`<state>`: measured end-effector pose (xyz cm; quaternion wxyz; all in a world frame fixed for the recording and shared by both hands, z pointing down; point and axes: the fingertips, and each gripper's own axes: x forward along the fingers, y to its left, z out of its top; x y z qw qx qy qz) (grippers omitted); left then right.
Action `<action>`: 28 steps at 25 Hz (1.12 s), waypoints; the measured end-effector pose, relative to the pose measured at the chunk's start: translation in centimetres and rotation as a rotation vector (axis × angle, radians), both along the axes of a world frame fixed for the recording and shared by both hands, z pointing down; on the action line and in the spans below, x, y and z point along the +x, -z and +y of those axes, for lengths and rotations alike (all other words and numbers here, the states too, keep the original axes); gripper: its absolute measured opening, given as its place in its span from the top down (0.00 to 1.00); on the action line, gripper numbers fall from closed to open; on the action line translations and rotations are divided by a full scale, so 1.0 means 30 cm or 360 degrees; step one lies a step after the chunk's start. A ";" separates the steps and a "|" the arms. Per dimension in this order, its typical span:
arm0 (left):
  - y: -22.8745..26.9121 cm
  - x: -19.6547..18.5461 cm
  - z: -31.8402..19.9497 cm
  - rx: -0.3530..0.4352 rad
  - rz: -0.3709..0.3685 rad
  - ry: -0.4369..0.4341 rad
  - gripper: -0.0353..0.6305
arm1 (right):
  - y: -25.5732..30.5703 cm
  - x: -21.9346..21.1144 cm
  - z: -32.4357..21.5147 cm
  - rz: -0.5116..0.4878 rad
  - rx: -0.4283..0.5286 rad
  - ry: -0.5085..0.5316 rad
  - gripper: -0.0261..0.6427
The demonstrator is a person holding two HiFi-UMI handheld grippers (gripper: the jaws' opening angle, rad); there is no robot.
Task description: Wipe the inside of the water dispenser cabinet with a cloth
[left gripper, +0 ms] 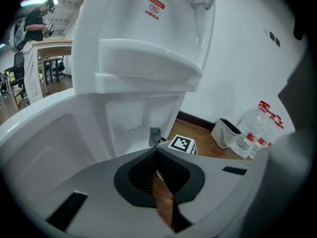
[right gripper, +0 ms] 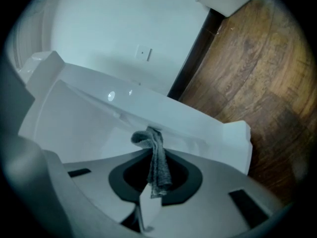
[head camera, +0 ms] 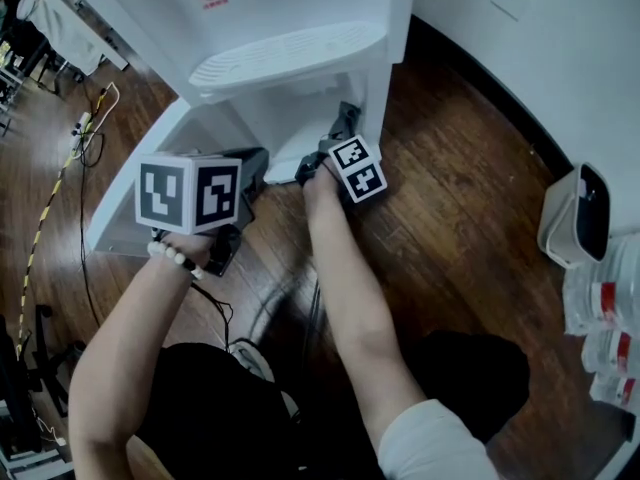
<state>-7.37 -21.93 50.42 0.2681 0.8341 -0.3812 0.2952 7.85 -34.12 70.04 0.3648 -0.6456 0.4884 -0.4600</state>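
Right gripper: jaws clamped on a grey cloth, whose bunched free end projects past the jaw tips and lies against a white inner surface of the water dispenser cabinet. In the head view this gripper reaches into the cabinet opening under the dispenser's drip tray. Left gripper: jaws closed together at the tips, nothing held, positioned outside and just in front of the opening. Cabinet door stands open on the left. Wooden floor below; white bin and water bottles well apart on the right.
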 end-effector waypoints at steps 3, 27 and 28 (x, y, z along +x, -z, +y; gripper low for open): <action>0.007 0.015 -0.002 0.0013 0.0001 -0.0015 0.95 | 0.071 -0.001 0.005 0.0029 0.0072 0.0014 0.90; -0.002 0.073 -0.010 0.0016 0.0009 -0.0057 0.95 | 0.599 0.049 0.085 0.0495 0.0528 0.0126 0.90; -0.004 0.073 -0.012 0.0014 0.0010 -0.0054 0.95 | 0.565 0.051 0.084 0.0477 0.0495 0.0127 0.90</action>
